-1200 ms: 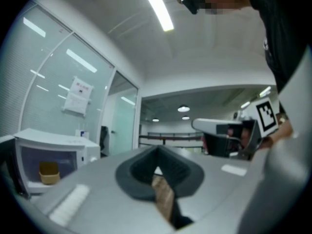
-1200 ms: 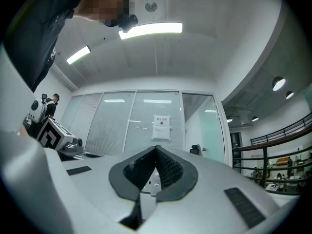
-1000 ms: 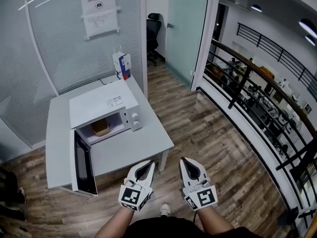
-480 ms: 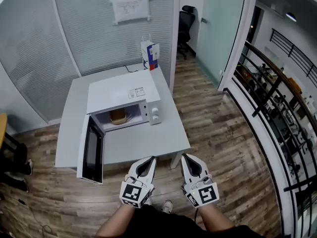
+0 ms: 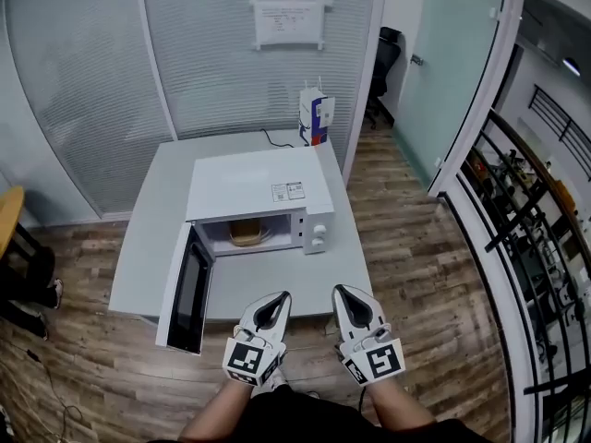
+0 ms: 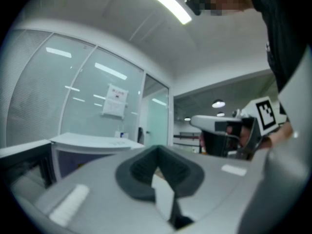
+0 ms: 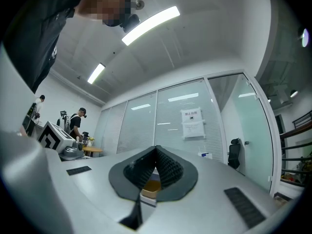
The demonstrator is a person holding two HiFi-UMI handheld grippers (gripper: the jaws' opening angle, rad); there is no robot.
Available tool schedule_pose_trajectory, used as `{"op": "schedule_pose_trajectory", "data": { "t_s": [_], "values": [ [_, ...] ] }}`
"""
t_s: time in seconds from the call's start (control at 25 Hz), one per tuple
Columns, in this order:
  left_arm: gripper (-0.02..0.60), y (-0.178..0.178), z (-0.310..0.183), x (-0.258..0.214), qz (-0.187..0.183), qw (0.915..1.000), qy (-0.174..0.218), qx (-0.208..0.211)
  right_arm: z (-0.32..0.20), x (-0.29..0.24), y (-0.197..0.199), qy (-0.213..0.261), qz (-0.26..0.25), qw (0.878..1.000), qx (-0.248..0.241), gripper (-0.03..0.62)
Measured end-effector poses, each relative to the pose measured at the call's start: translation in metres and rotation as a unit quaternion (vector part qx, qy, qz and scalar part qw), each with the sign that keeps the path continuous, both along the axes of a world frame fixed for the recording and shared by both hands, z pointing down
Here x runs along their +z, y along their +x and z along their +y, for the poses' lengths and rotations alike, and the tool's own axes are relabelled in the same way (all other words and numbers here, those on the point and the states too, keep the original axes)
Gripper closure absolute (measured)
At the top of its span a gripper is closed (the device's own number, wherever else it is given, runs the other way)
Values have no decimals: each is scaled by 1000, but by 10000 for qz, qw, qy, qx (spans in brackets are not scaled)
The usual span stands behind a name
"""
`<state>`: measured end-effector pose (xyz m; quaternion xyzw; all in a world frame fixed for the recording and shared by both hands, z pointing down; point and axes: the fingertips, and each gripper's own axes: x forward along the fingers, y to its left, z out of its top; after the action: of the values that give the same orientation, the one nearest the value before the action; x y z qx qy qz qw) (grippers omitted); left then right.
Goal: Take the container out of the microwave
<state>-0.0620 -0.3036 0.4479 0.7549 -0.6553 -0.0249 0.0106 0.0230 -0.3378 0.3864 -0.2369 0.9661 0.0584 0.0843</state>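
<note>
Approach stage: left gripper point(image 5: 283, 297) and right gripper point(image 5: 339, 291), jaws pressed together and empty, hover near the open white box-shaped microwave point(image 5: 263, 188). Next, I judge, 1 must spread around the tan shallow container point(image 5: 245, 233) inside.

- Container point(image 5: 245, 233) inside the microwave point(image 5: 254, 185): only its front shows; too small to tell its shape.
- Sign point(image 5: 289, 7) behind the microwave: top cut off, print unreadable.
- Label point(image 5: 288, 191) on the microwave: unreadable.

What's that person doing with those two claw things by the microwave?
A person holds the left gripper and the right gripper out toward a microwave on a table. Both are shut and empty, short of the microwave. Its door hangs open, and the tan container sits inside, not yet touched.
</note>
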Motion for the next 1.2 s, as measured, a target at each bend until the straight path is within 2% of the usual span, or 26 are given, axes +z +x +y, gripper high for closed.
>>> {"op": "schedule_pose_trajectory", "data": {
  "t_s": [0.28, 0.6, 0.76, 1.0, 1.2],
  "values": [
    [575, -47, -30, 3, 150, 9996, 77, -225, -27, -10, -42, 148, 81, 9998, -92, 595],
    [575, -72, -51, 4, 211, 9994, 137, -221, -51, 1, -73, 184, 275, 9993, -143, 595],
    [576, -90, -61, 14, 182, 9983, 61, -542, -71, 8, -92, 240, 374, 9983, -377, 595],
    [575, -112, -78, 35, 199, 9934, -202, -1112, -94, 23, -114, -35, 409, 9963, -753, 595],
    [575, -137, -82, 63, 286, 9814, -408, -1856, -100, 51, -132, -341, 571, 9916, -1110, 595]
  ]
}}
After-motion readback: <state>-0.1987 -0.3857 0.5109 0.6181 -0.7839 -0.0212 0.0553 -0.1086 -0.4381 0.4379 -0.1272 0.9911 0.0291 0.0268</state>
